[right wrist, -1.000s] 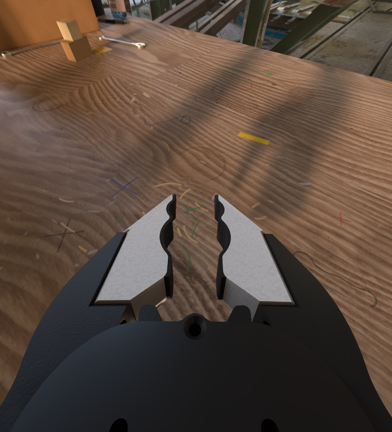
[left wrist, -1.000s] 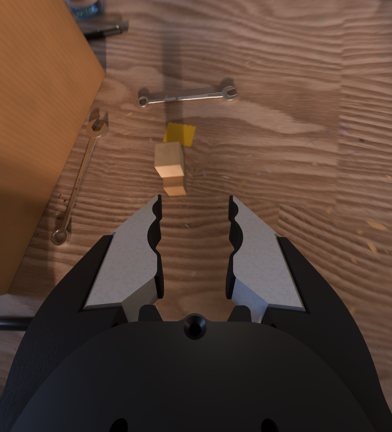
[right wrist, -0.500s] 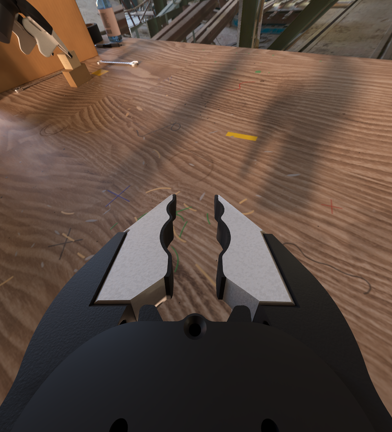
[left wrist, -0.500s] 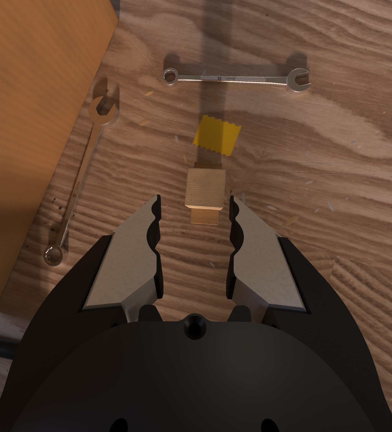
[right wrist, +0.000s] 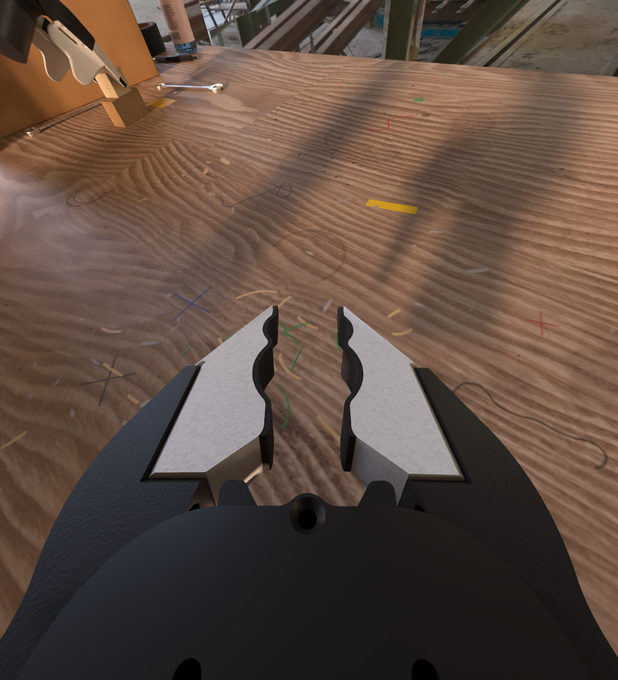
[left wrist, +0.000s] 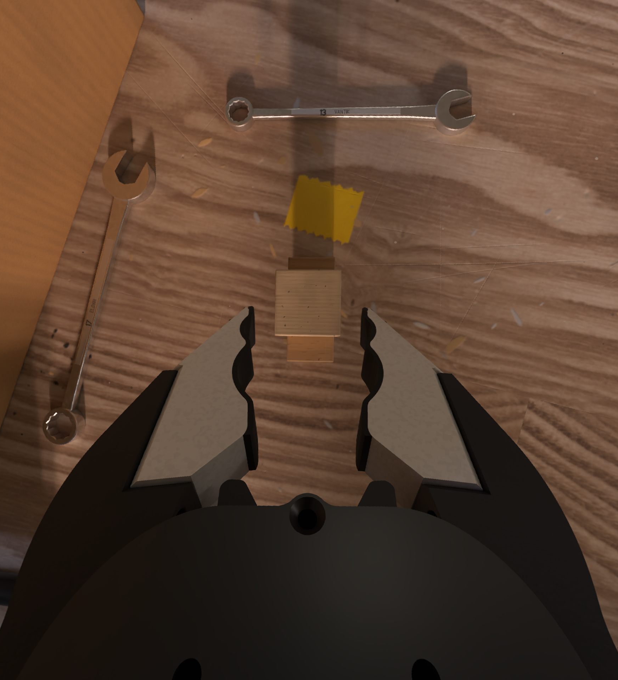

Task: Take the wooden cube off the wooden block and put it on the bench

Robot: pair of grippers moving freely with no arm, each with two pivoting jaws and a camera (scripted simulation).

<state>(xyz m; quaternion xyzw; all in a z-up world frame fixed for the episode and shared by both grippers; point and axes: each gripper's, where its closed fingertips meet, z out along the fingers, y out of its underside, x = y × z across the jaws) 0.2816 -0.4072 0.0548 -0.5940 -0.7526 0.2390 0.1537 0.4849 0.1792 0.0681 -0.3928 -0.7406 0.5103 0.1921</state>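
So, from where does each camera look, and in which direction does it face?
Left wrist view: above the bench, facing down past the open left gripper onto the wooden cube on the wooden block.
Right wrist view: low over the bench, facing forward across it; the open right gripper shows.
Shared: cube, block, left gripper, small wrench, yellow tape.

You are seeing stamped markings on the smaller combination wrench point(left wrist: 348, 112) and on the larger combination wrench point(left wrist: 94, 305) beside the orange board point(left wrist: 24, 184).

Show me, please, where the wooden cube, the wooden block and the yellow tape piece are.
wooden cube point(left wrist: 308, 301), left wrist view, top face.
wooden block point(left wrist: 310, 349), left wrist view, near side.
yellow tape piece point(left wrist: 323, 209), left wrist view, its middle.
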